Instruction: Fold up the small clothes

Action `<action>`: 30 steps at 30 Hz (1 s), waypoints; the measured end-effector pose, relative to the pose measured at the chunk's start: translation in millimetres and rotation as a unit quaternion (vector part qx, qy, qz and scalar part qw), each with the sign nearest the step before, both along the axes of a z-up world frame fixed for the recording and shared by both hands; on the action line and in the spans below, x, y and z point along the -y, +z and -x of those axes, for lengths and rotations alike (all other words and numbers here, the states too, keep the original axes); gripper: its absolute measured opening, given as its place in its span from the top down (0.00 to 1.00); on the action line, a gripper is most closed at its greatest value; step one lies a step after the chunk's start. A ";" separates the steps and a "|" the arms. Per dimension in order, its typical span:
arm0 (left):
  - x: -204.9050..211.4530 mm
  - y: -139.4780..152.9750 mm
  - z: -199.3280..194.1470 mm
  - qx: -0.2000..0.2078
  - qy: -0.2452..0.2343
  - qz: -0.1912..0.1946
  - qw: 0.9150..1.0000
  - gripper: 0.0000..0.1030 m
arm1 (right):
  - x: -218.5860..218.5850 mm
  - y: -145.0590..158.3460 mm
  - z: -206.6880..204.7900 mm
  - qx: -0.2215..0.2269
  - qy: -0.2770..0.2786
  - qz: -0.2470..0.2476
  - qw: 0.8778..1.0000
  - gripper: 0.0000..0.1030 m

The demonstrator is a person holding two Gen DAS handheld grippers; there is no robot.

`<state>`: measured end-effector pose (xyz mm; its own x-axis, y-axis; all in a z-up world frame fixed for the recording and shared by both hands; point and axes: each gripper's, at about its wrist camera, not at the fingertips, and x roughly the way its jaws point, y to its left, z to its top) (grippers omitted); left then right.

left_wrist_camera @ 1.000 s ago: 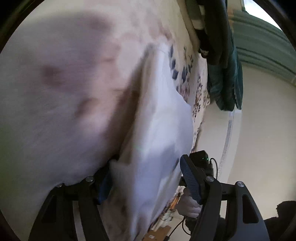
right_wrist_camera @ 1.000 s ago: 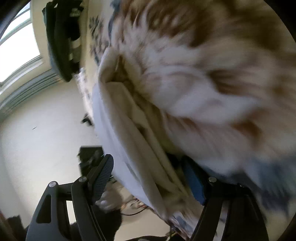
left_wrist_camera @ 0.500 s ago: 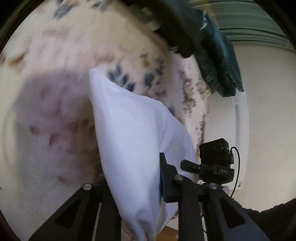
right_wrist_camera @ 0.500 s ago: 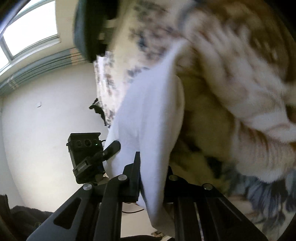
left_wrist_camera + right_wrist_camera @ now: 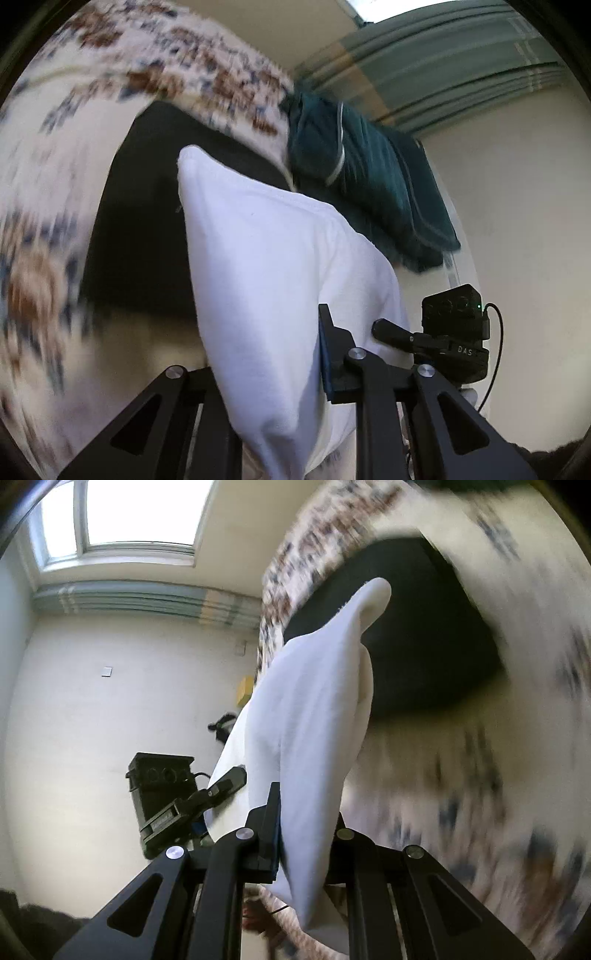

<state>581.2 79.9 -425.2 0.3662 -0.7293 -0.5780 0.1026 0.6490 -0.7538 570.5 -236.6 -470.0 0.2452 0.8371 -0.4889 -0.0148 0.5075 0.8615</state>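
A white garment hangs stretched between both grippers, lifted off the flowered bedspread. My left gripper is shut on one edge of it. My right gripper is shut on the other edge, where the garment rises to a point. Each gripper shows in the other's view: the right one in the left wrist view, the left one in the right wrist view. A black cloth lies on the bed behind the garment and also shows in the right wrist view.
A dark green garment lies at the far edge of the bed. The flowered bedspread is blurred by motion. Beyond are a pale wall, a window and a green curtain.
Both grippers closed on the white garment and raised it off the bed. The views have swung up, so the black cloth and the room now show behind it.
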 end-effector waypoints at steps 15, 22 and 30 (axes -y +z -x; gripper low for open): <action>-3.0 -84.9 -109.0 -0.060 -0.009 -0.135 0.989 0.62 | -36.3 -66.2 -133.6 -0.029 0.002 0.118 0.993 0.84; 7.3 -46.5 -88.8 -0.004 0.038 -0.263 0.964 0.38 | -44.4 -33.7 -106.3 -0.008 -0.023 0.270 0.963 0.66; 21.5 -6.4 -43.5 0.042 0.080 -0.353 0.931 0.00 | -59.5 24.3 -46.8 0.042 -0.060 0.494 0.866 0.00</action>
